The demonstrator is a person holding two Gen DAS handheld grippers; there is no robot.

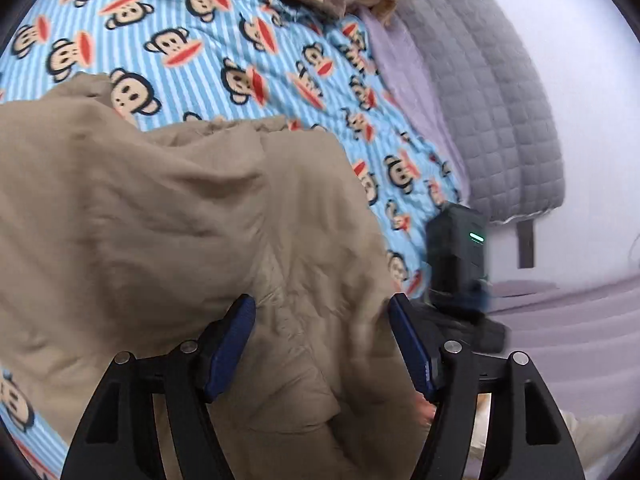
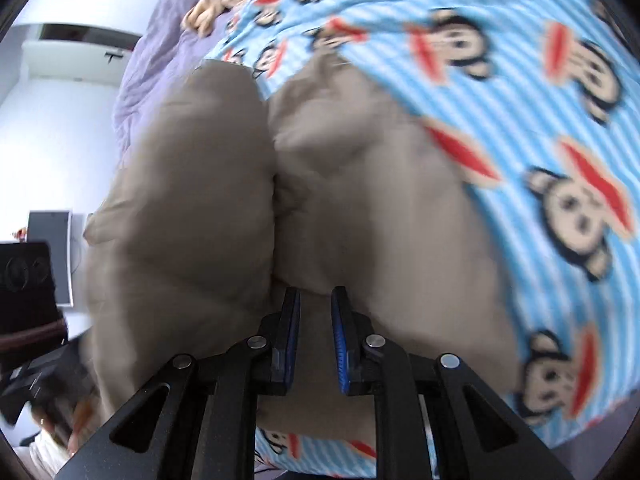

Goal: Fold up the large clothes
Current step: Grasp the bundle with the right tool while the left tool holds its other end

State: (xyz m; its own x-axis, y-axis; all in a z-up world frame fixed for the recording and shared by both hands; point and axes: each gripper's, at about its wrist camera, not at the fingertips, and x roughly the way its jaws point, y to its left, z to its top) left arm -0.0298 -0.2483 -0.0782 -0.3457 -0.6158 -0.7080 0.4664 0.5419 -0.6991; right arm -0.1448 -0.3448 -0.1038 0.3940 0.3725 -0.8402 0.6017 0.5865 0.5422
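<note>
Pinching tan garment (image 2: 224,184) w/ right hand-held gripper (image 2: 316,304) (fabric between pads); left hand-held gripper (image 1: 322,312) spread wide, garment right below, over monkey-print blanket (image 1: 192,40).

No words, numbers or brand names can be read in either view. The blue striped blanket (image 1: 224,44) has cartoon monkey faces printed all over it, but no letters go with them. The dark box (image 1: 458,256) seen in the left wrist view has a small green light on it, and no label on it can be made out. In the right wrist view, the black thing with two round shapes (image 2: 24,276) at the left edge is too blurry to show any writing.
</note>
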